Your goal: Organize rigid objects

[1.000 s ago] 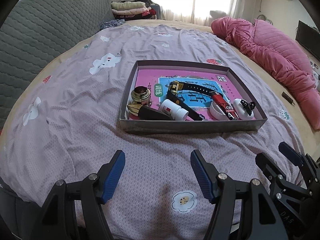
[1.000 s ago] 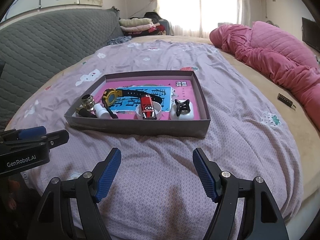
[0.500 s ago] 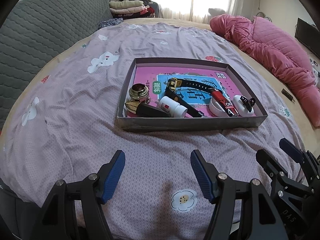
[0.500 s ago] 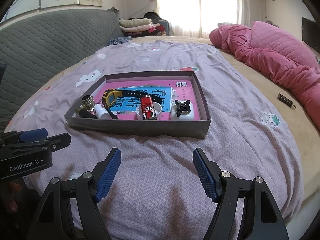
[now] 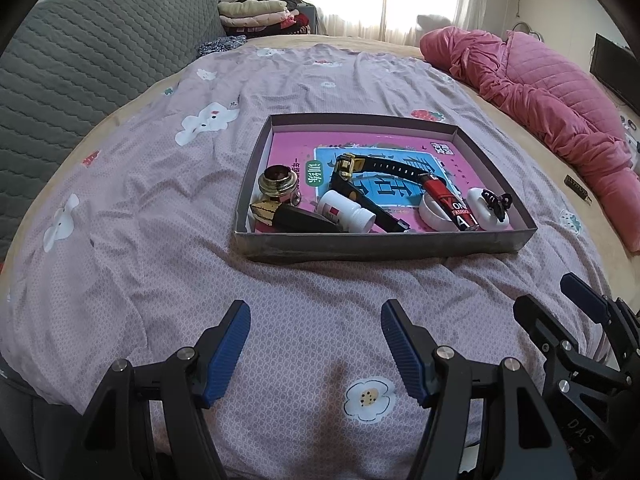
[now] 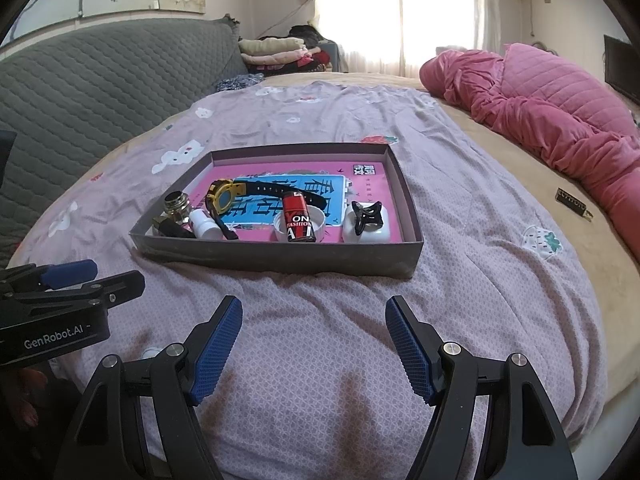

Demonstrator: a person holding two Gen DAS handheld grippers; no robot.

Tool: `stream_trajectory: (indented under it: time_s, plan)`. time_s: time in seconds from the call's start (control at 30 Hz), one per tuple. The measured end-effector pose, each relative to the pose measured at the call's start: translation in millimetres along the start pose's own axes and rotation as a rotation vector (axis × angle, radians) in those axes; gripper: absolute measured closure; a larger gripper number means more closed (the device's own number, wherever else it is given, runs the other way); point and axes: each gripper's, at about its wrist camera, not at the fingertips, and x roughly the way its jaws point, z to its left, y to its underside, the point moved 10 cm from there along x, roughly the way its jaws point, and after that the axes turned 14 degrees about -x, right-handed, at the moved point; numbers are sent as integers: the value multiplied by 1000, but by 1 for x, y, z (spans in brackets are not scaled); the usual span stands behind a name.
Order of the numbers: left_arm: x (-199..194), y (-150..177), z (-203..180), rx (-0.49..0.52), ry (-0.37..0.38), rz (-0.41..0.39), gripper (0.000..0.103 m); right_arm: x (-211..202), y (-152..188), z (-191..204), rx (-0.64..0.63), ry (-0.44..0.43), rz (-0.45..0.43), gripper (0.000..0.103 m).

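Lilac bedsheet (image 5: 160,240) printed with small white flowers and animals covers a wide bed, and a shallow grey cardboard tray (image 5: 384,246) with a pink printed lining rests on it. Both grippers hover over bare sheet at the near edge of the bed, well short of the tray. The left gripper (image 5: 316,344) has its blue-padded jaws spread wide with nothing between them; the tray sits ahead of it and slightly to the right. The right gripper (image 6: 314,340) is likewise spread and empty, with the tray straight ahead.

All the small items lie inside the tray, crowded toward its near wall. From left to right: a brass-coloured round jar (image 5: 278,182), a dark gold-tipped piece (image 5: 288,216), a white bottle (image 5: 346,212) on its side, a black-strapped watch with a yellow case (image 5: 352,168), a red and black tube (image 5: 448,204) lying across a white round lid (image 5: 434,212), and a white case with a black hair clip (image 5: 496,202) on top.

A rumpled pink quilt (image 5: 540,92) lies far right.
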Motion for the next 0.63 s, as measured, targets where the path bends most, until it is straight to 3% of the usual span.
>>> stream_trajectory:
  time_s: [0.63]
  plan:
    - [7,10,1,-7,9,34,36,0,0,3,6,-5,0,28]
